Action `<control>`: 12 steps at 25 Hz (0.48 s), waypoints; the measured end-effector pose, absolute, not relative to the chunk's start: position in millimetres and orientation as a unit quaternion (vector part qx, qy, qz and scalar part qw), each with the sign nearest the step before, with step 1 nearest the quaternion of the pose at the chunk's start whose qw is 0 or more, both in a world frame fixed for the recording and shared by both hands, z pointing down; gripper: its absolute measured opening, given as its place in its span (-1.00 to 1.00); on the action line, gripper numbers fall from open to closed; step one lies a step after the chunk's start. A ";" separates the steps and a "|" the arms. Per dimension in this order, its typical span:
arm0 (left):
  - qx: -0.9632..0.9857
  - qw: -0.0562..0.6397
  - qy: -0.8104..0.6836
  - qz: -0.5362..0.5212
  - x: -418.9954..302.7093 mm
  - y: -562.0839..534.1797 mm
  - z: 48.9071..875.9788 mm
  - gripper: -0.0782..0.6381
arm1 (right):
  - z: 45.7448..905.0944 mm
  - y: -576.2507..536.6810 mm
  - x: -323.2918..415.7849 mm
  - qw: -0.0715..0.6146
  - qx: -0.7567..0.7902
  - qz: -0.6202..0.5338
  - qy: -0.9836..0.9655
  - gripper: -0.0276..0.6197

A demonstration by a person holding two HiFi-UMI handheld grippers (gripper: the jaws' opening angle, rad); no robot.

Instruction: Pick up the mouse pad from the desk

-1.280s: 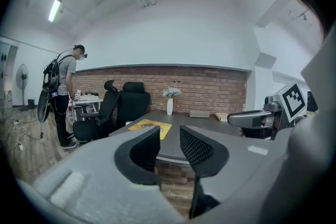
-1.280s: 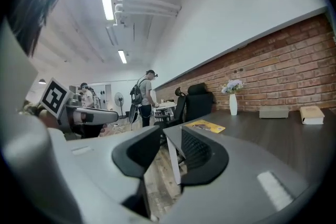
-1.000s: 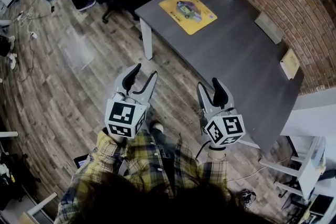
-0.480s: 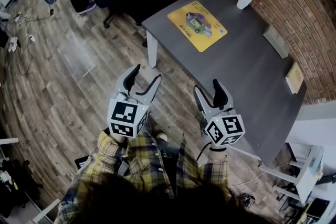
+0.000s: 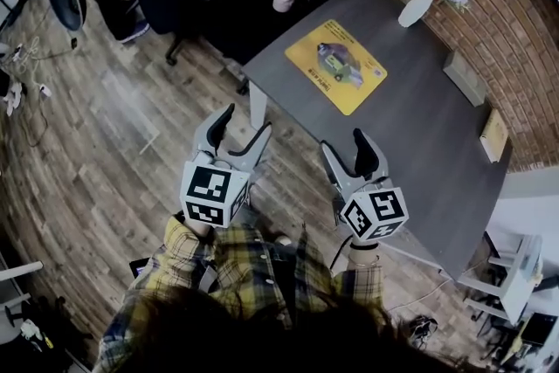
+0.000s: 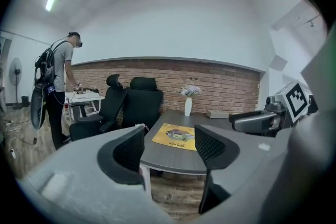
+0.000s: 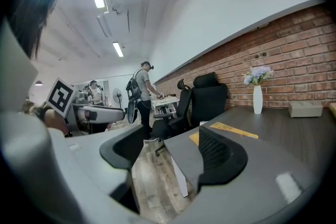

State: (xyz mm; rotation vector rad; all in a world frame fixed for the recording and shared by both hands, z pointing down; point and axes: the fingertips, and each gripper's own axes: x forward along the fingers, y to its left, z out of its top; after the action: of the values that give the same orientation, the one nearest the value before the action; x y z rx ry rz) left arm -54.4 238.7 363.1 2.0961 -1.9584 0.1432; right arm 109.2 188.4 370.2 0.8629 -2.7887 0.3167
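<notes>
Grey table [image 5: 419, 127] stretches ahead. On the table's left end the yellow mouse pad [image 5: 336, 65] lies flat, long axis along the table's length, straight ahead of the right hand-held gripper [image 5: 342, 141], which is nearer than the left hand-held gripper [image 5: 246, 120]. Both have just been opening wide and hold nothing. The table has drawn closer than a second ago.

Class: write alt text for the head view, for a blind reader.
A person holds the left gripper and right gripper before a grey desk bearing a yellow mouse pad and a vase. Both are empty, jaws just opened wider.
</notes>
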 end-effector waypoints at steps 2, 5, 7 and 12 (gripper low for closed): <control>0.726 0.135 -0.672 0.048 -69.5 233.0 364.9 0.04 | 370.3 183.2 96.4 0.102 0.299 0.107 -0.943 0.02; 0.731 0.137 -0.666 0.047 -91.3 225.8 368.8 0.04 | 372.0 177.8 77.4 0.103 0.309 0.108 -0.939 0.02; 0.736 0.140 -0.660 0.046 -103.5 222.3 371.8 0.04 | 374.8 175.9 66.1 0.105 0.318 0.109 -0.936 0.02; 0.744 0.148 -0.650 0.044 -124.3 220.5 382.6 0.04 | 385.3 178.8 47.2 0.118 0.330 0.116 -0.929 0.02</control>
State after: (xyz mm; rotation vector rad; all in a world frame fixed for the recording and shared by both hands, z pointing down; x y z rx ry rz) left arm -124.3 220.5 382.6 2.1384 -1.8704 0.1257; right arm 47.2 178.8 385.3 0.9666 -2.7182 0.3388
